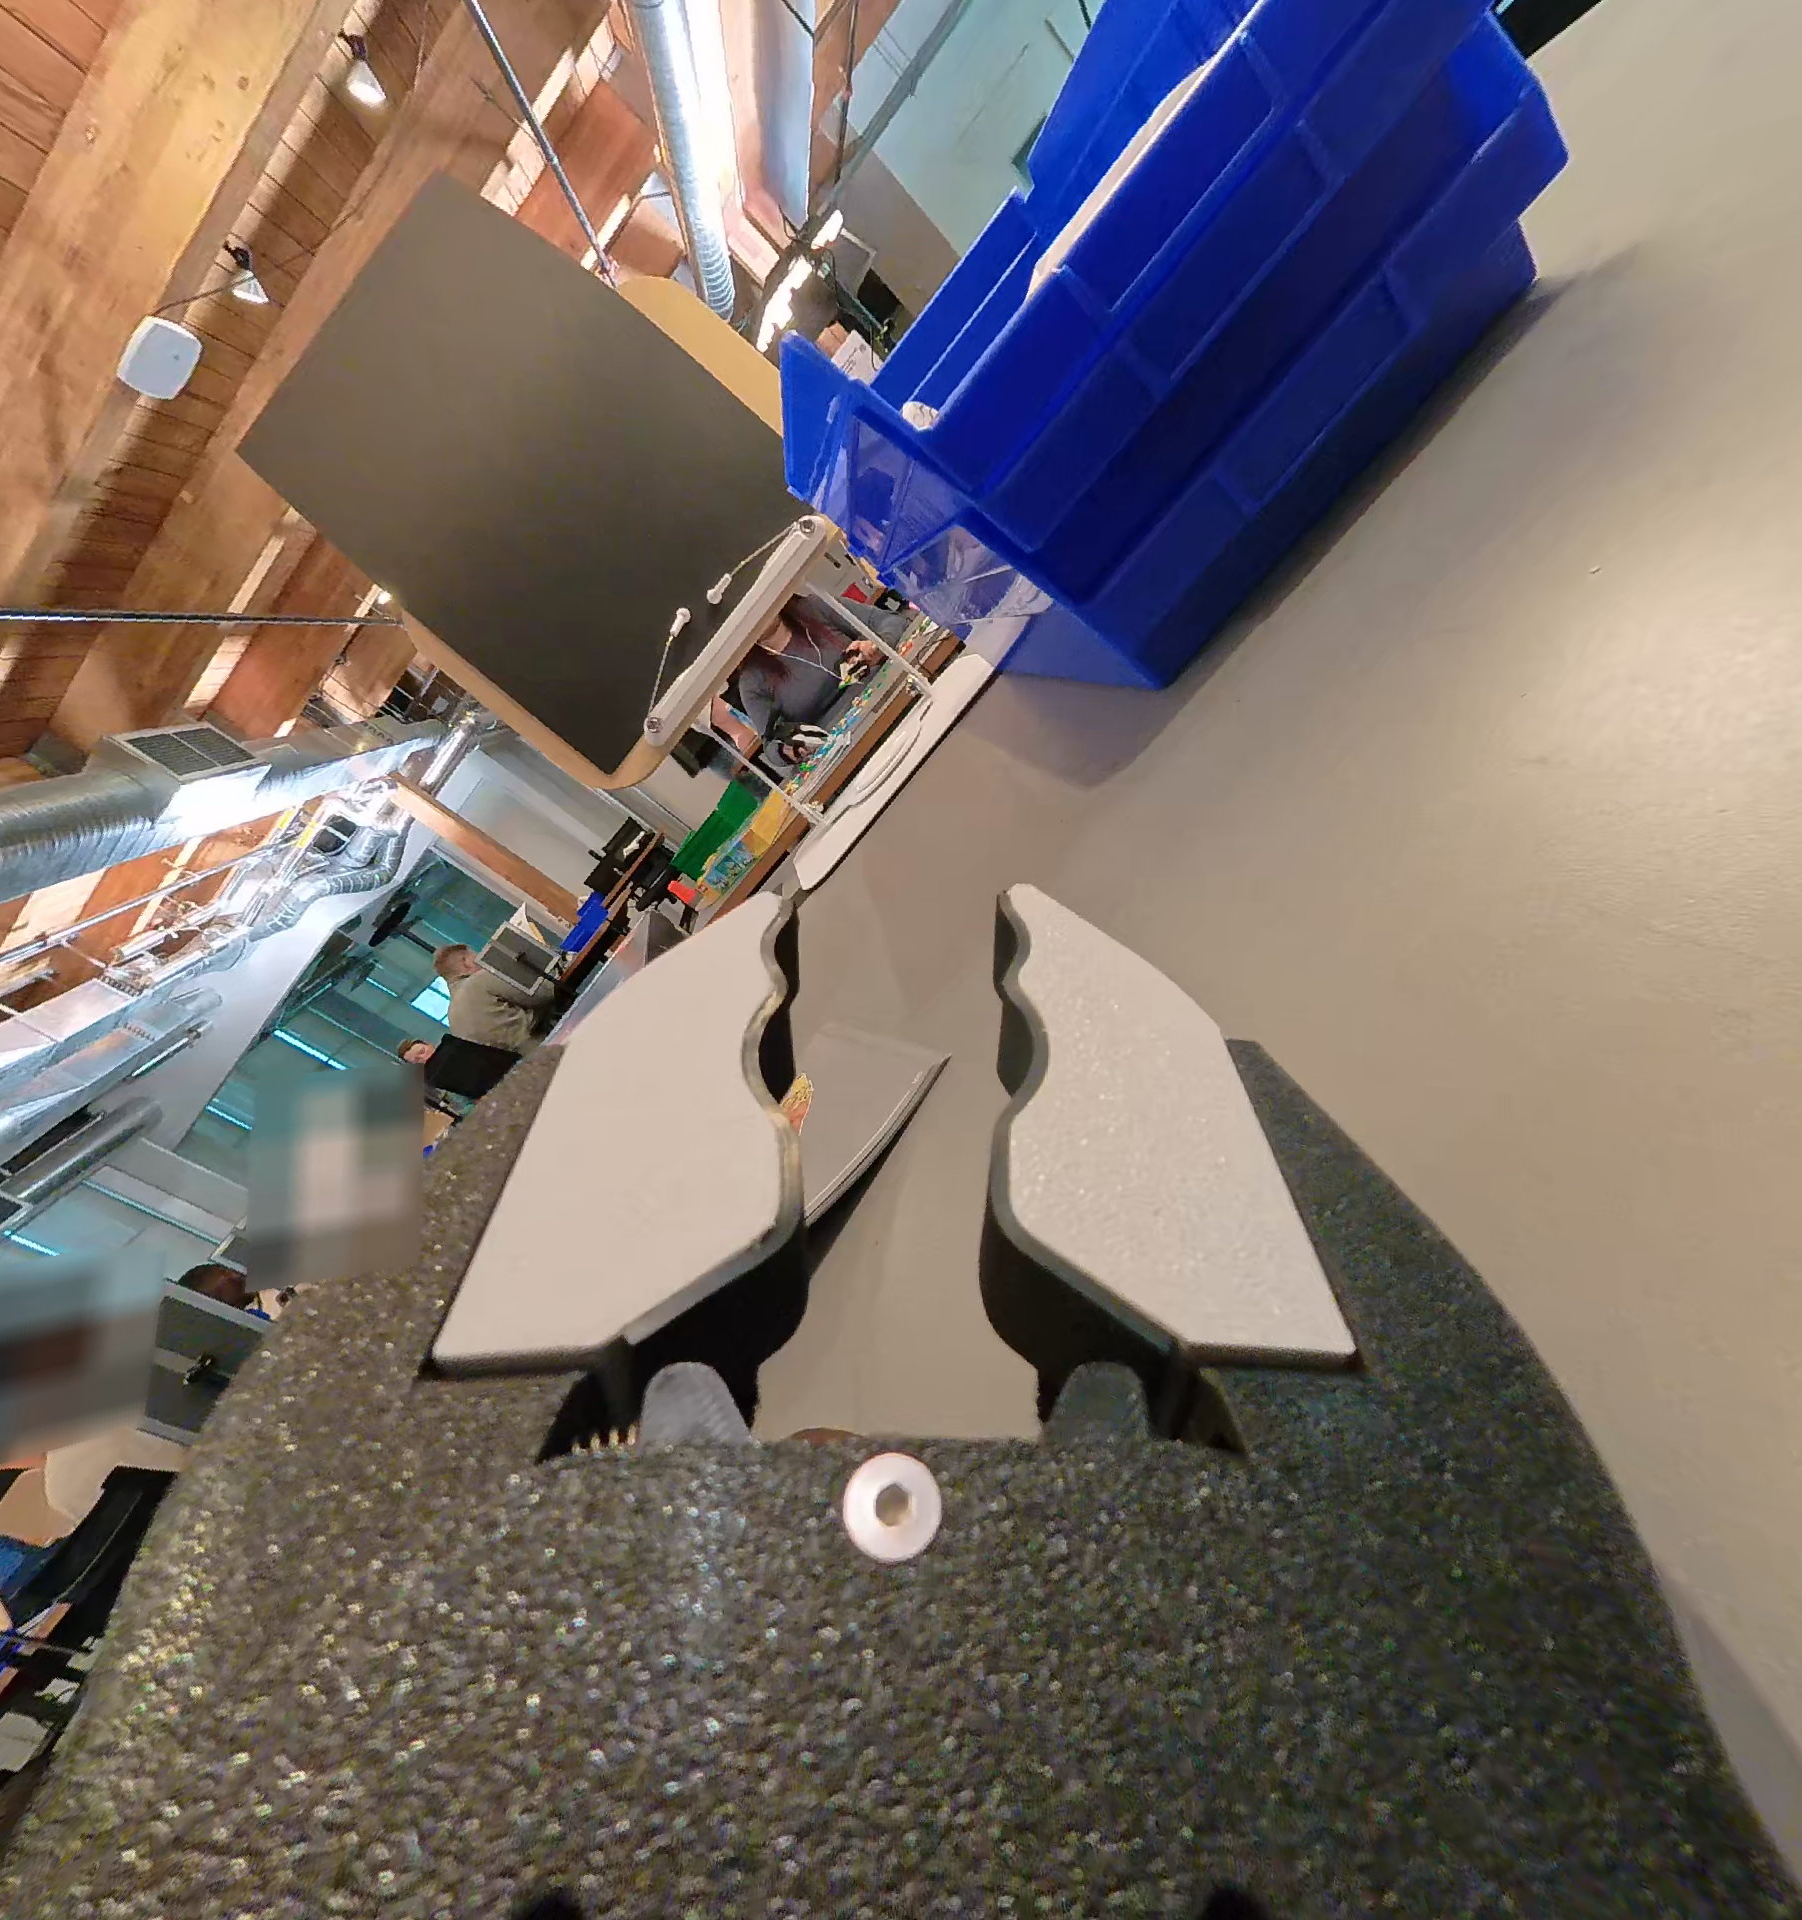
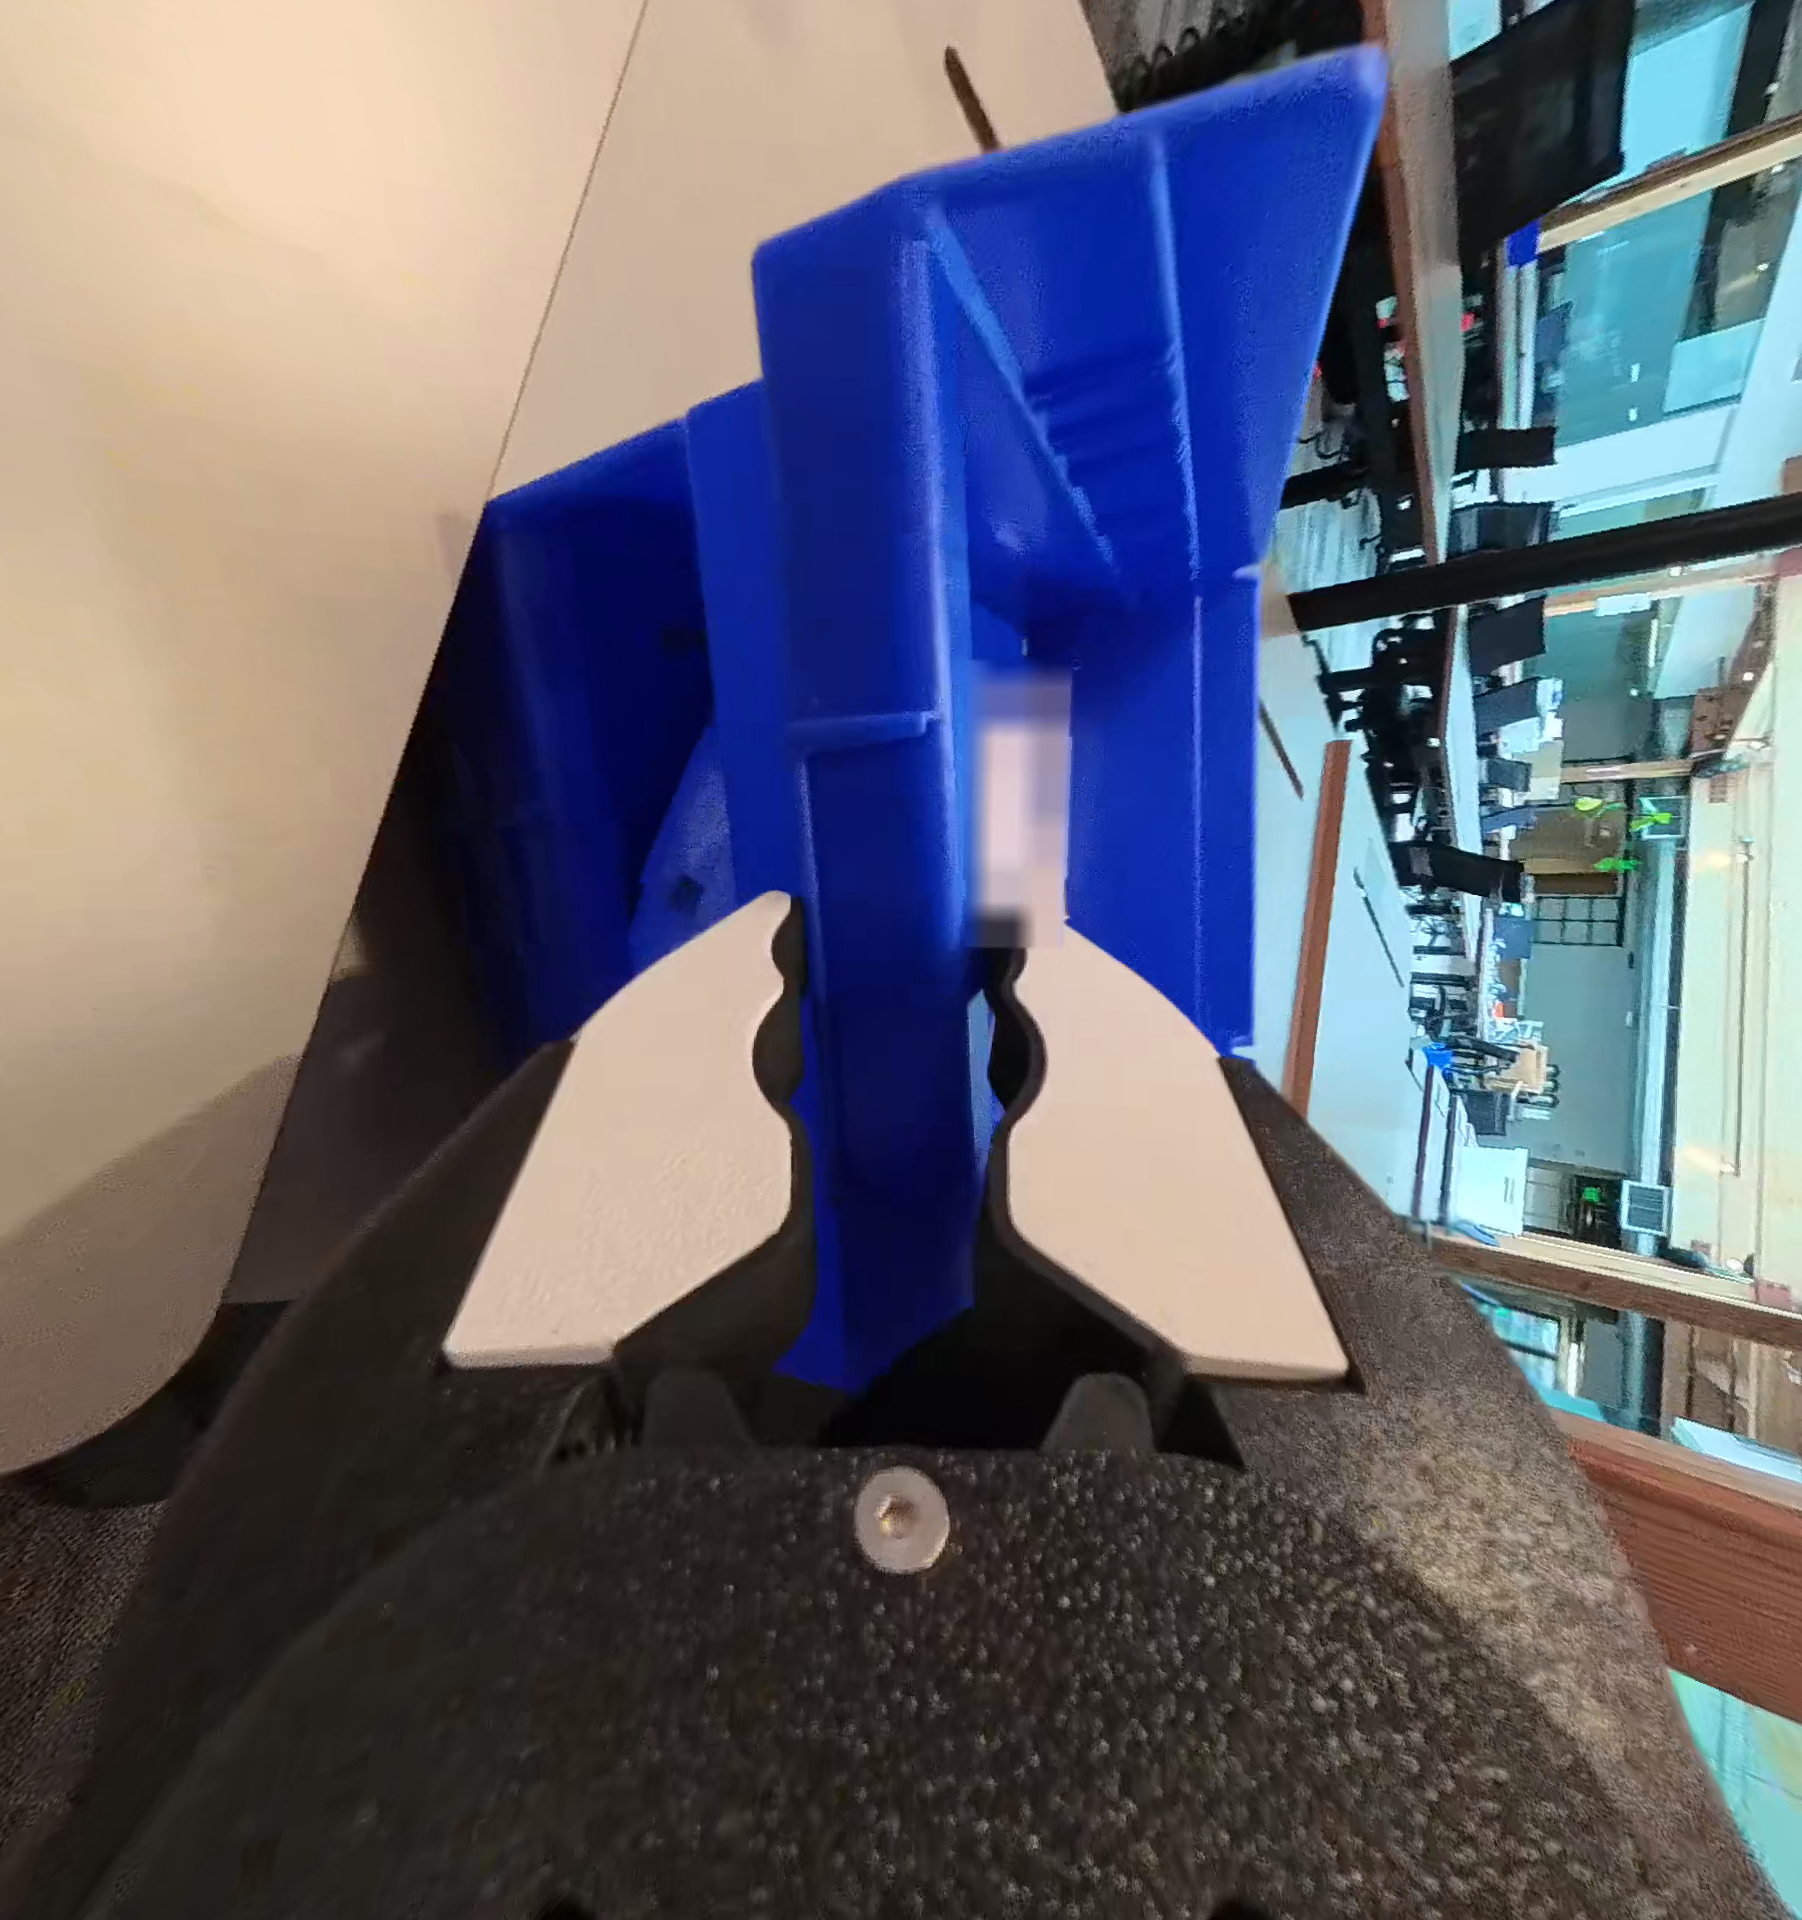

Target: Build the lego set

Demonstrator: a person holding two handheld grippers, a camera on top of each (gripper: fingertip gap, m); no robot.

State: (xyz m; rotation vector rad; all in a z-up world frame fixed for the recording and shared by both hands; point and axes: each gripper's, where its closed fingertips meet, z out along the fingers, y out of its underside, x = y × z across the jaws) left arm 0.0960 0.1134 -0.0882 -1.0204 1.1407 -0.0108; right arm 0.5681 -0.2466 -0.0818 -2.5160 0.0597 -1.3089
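Evidently, right gripper (image 2: 892, 940) fingers clamped a blue storage bin's (image 2: 876, 1091) wall at frame centre, probably to reposition it; left gripper (image 1: 895, 914) fingers stood parted, empty, over the desk (image 1: 1499, 935).

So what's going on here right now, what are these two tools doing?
The right tool is shut on the rim of a blue plastic bin, holding it up off the pale table. The left tool is open and holds nothing, pointing along the grey table near a stack of blue bins, with a thin grey booklet lying beyond its fingers. No bricks are being joined yet.
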